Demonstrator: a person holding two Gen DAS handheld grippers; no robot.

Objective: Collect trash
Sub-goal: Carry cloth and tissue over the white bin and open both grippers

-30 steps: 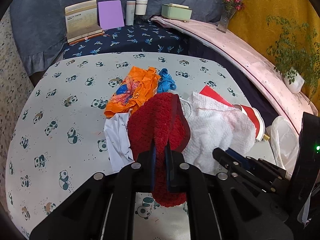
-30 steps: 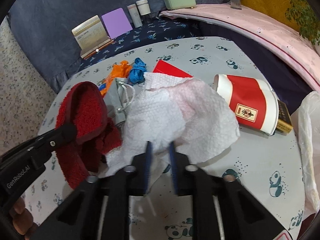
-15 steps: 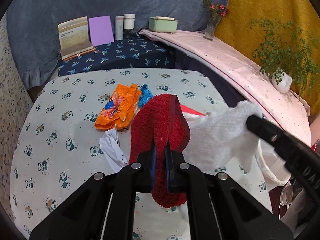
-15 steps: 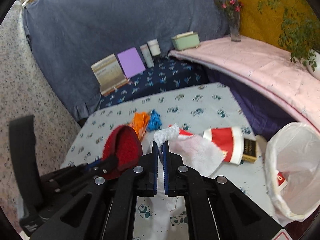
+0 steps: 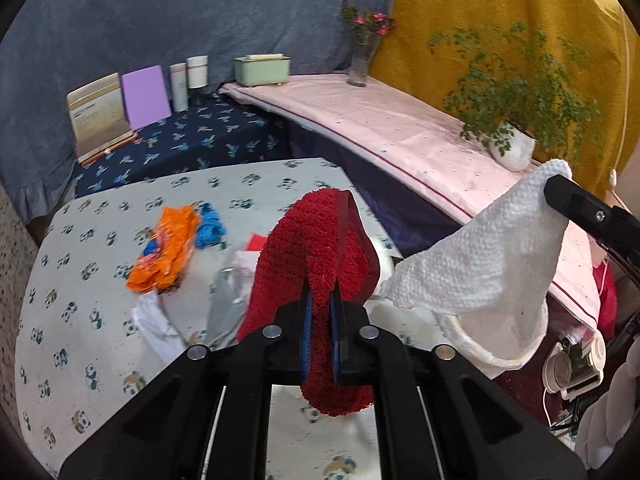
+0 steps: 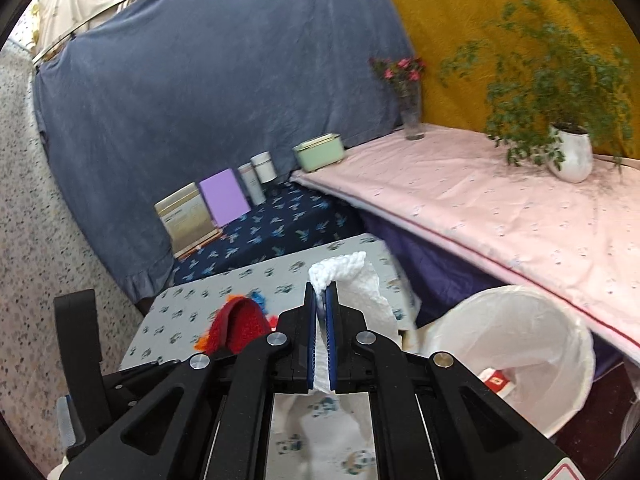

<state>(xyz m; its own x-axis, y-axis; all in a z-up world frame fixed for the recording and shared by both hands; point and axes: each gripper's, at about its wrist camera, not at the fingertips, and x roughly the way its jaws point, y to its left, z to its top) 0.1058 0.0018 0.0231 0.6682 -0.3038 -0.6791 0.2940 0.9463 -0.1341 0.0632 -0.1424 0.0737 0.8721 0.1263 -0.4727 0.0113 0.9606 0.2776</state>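
Both tools are carrying loads clear of the counter [image 5: 100, 288]. The left tool [image 5: 320, 332] is clamping a red fuzzy cloth [image 5: 316, 248], which is draping over both sides of its narrow jaws. The right tool [image 6: 320, 344] is pinching a white paper towel [image 6: 348, 280] between jaws closed almost fully; in the left wrist view that towel [image 5: 480, 264] is hanging just above the rim of the white-lined bin [image 5: 504, 344], which is standing beside the counter.

Progress is judged partial. A red-and-white scrap [image 6: 496, 380] is already lying inside the bin [image 6: 520, 344]. Neither carried item is released yet.

Still waiting on the counter are an orange wrapper [image 5: 168, 248], a blue crumpled piece [image 5: 210, 228], a grey pouch [image 5: 228, 304], a white paper scrap [image 5: 154, 320] and a red sheet edge [image 5: 256, 242]. Several more trips are appearing necessary
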